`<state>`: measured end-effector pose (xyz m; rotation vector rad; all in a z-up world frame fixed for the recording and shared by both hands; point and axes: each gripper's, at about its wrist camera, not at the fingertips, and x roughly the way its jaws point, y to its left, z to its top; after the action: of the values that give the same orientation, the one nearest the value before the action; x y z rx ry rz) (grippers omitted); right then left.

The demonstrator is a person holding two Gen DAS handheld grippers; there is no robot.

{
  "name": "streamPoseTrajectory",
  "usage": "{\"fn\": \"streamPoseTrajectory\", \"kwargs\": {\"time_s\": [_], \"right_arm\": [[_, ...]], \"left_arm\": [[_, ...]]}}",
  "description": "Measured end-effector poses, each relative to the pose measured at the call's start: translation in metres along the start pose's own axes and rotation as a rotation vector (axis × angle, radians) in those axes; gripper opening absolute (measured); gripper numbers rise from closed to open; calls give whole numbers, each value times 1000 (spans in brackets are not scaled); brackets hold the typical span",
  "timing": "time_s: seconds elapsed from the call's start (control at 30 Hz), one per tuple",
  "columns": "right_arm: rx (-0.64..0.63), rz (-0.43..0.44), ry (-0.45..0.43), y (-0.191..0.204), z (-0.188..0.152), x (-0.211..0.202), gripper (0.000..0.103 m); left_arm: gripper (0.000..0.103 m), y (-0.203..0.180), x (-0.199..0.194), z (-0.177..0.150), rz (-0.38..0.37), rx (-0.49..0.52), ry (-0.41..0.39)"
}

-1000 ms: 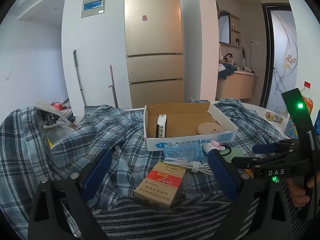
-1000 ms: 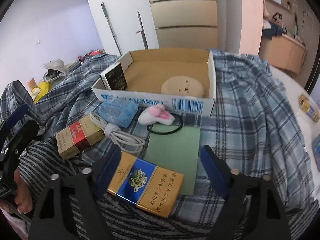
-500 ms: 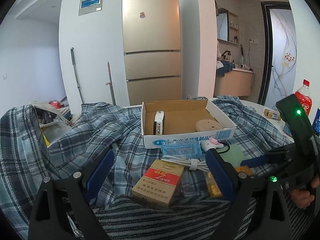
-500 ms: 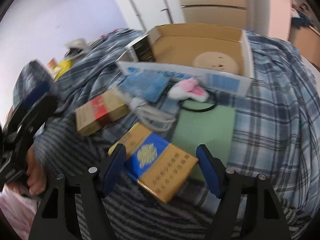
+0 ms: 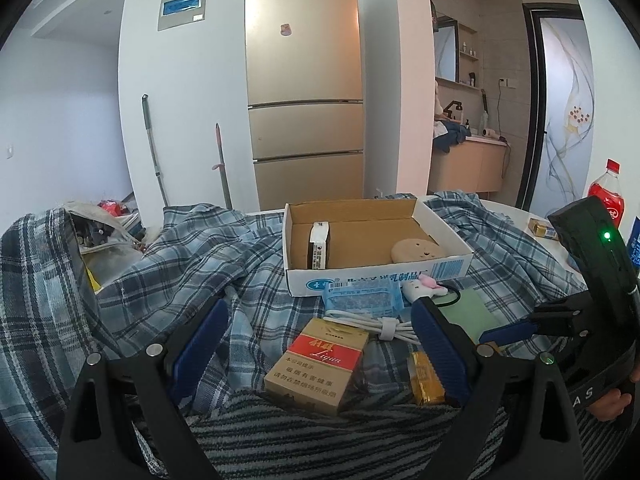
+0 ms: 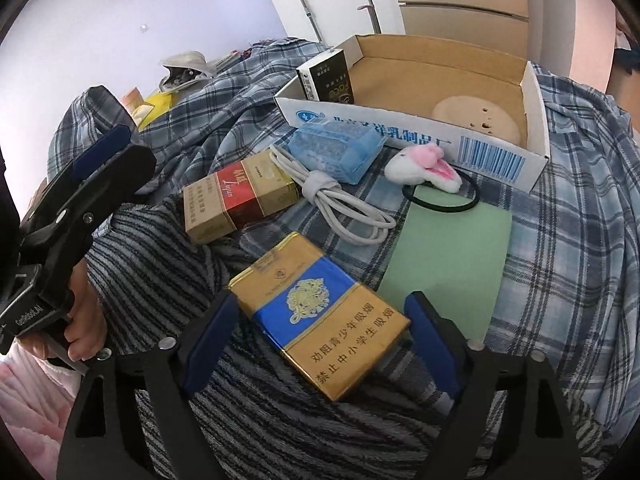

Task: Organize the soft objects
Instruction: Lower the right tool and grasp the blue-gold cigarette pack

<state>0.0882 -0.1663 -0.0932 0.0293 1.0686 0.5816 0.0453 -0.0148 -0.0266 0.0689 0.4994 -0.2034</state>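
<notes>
Right wrist view: the right gripper (image 6: 316, 344) is wide open with the blue-and-gold cigarette pack (image 6: 320, 314) lying between its fingers, not yet pinched. Just beyond lie the green sheet (image 6: 448, 256), the red cigarette pack (image 6: 236, 198), a coiled white cable (image 6: 340, 204), a blue tissue pack (image 6: 336, 150) and a plush bunny hair tie (image 6: 422, 166), all loose on the plaid cloth (image 6: 572, 208). The left gripper (image 5: 320, 344) hangs equally wide open over the red pack and holds nothing. Farthest, the cardboard box (image 6: 532, 92) holds only a dark upright pack (image 6: 326, 76) and a round tan cushion (image 6: 476, 120). So I judge the sorting barely begun: the bunny and tissues remain outside
</notes>
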Motion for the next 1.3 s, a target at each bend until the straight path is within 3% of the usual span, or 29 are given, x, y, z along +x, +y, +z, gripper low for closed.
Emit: {"fn": "streamPoseTrajectory", "kwargs": {"time_s": [0.07, 0.23, 0.57, 0.77, 1.03, 1.13, 1.23, 1.3], "right_arm": [[-28, -20, 1, 5, -1, 1, 88], [-85, -198, 3, 13, -3, 10, 88], [-15, -279, -107, -5, 6, -8, 88], [18, -279, -145, -10, 8, -16, 88], [-76, -114, -99, 7, 2, -13, 88], [-103, -159, -119, 13, 2, -13, 88], [-91, -150, -140, 9, 5, -17, 88], [-158, -175, -102, 16, 9, -13, 88]], "left_arm": [[95, 0, 0, 0, 0, 0, 0], [95, 0, 1, 0, 1, 3, 4], [95, -3, 1, 0, 3, 7, 9], [95, -3, 2, 0, 1, 7, 10], [95, -3, 2, -1, 3, 9, 4], [95, -3, 2, -1, 3, 10, 2], [95, -3, 2, -2, -4, 6, 5], [95, 0, 3, 0, -9, -4, 7]]}}
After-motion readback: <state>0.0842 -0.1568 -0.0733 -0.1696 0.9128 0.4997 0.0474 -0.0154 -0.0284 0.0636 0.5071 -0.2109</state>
